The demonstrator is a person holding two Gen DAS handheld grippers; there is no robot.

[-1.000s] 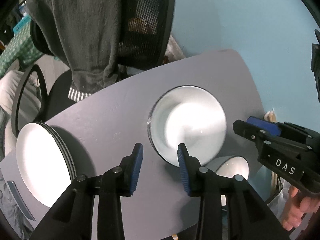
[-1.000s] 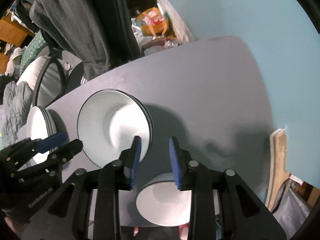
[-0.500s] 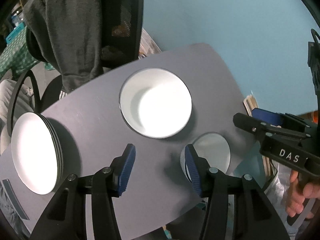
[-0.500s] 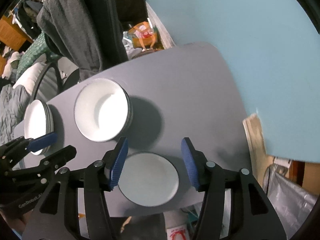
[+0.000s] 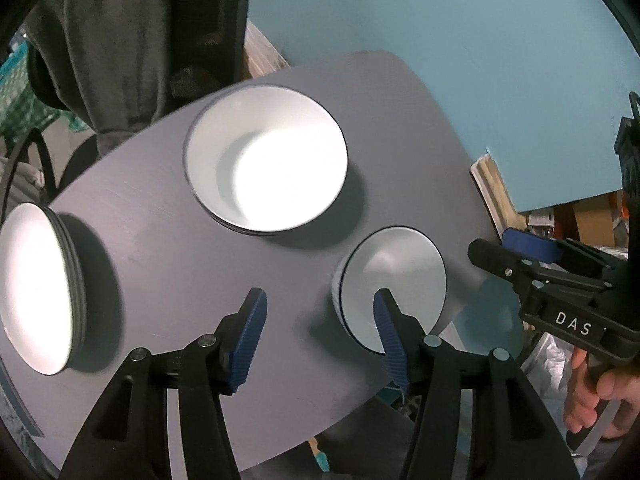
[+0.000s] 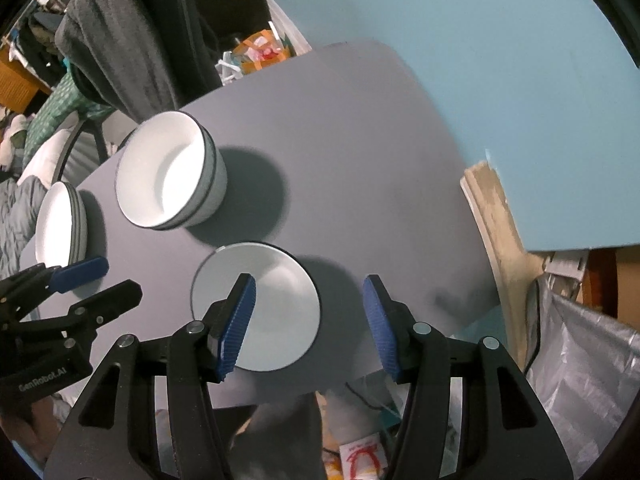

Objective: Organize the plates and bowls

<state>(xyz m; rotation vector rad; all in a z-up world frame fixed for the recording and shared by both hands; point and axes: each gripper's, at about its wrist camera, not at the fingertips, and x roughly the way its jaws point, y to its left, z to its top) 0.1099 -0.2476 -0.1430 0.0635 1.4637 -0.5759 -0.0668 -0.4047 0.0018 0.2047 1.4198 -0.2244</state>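
Observation:
A grey table [image 5: 180,264] carries a stack of white plates [image 5: 36,288] at the left, a stack of large white bowls [image 5: 266,164] in the middle and one small white bowl [image 5: 394,276] near the front edge. My left gripper [image 5: 318,300] hovers above the table with its jaws opening and nothing between them; its right finger overlaps the small bowl's rim in the picture. My right gripper [image 6: 308,292] is open above the small bowl [image 6: 280,292], holding nothing. The large bowls [image 6: 164,172] and plates [image 6: 56,224] lie to its left. Each gripper shows in the other's view: right gripper [image 5: 500,246], left gripper [image 6: 120,276].
An office chair draped with a dark garment [image 6: 120,40] stands behind the table. A blue wall [image 5: 480,60] borders the far right side, with a wooden plank [image 6: 492,208] and a silver bag [image 6: 580,360] beside the table. A hand [image 5: 600,392] holds the right gripper.
Both pairs of jaws have spread wider. Both cameras have drawn back from the large bowls toward the table's front edge, so the small bowl now shows whole.

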